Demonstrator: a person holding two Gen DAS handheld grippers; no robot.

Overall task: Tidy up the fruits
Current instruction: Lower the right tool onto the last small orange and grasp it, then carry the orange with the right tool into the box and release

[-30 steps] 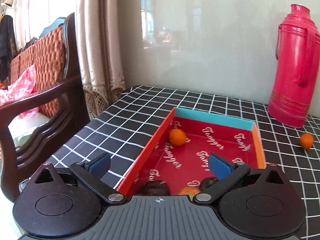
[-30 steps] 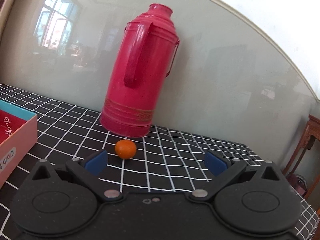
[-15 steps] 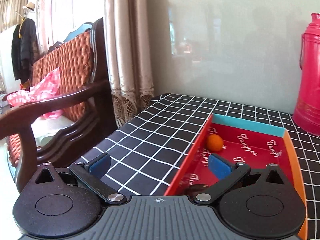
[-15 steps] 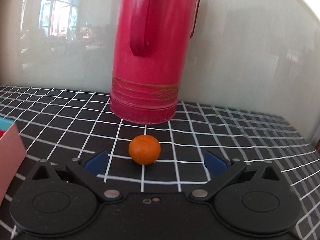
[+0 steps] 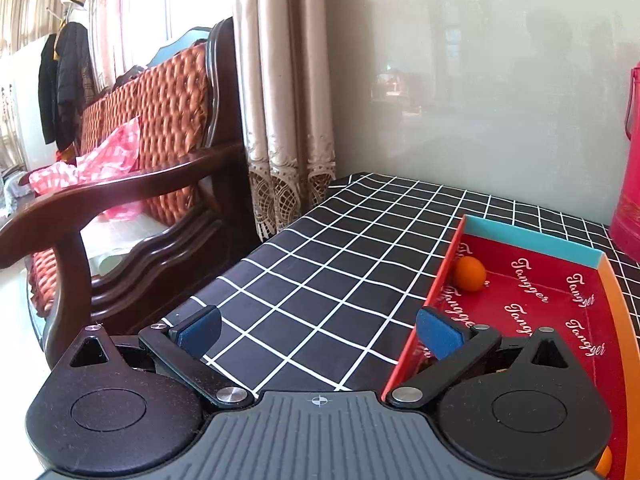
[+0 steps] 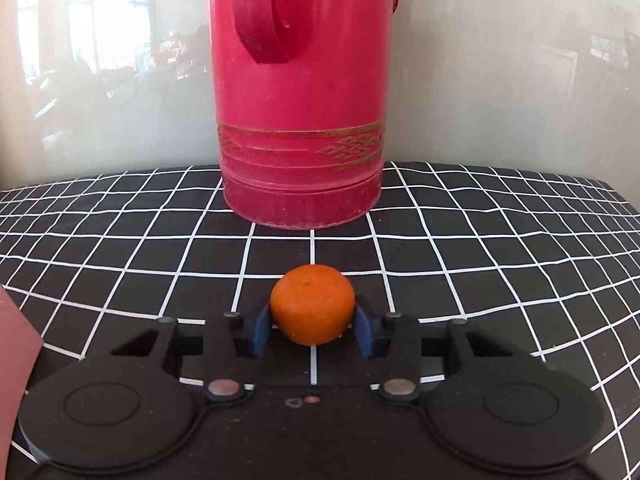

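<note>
In the right wrist view my right gripper (image 6: pixel 312 330) is shut on a small orange tangerine (image 6: pixel 312 302), its blue pads pressed to both sides, low over the black checked tablecloth (image 6: pixel 460 248). In the left wrist view my left gripper (image 5: pixel 318 330) is open and empty, above the cloth beside the left wall of a red box (image 5: pixel 436 292). One tangerine (image 5: pixel 471 273) lies in the box's far left corner. A sliver of orange fruit (image 5: pixel 604 460) shows at the bottom right edge.
A tall red thermos (image 6: pixel 300 92) stands just behind the held tangerine, against the glossy wall; it also shows in the left wrist view (image 5: pixel 628 160). A wooden armchair (image 5: pixel 132 208) and curtain (image 5: pixel 280 100) stand off the table's left edge. The box corner (image 6: pixel 16 344) is at left.
My right gripper moved forward to the tangerine and closed on it. My left gripper swung left, so the box slid to the right of its view; it stayed open.
</note>
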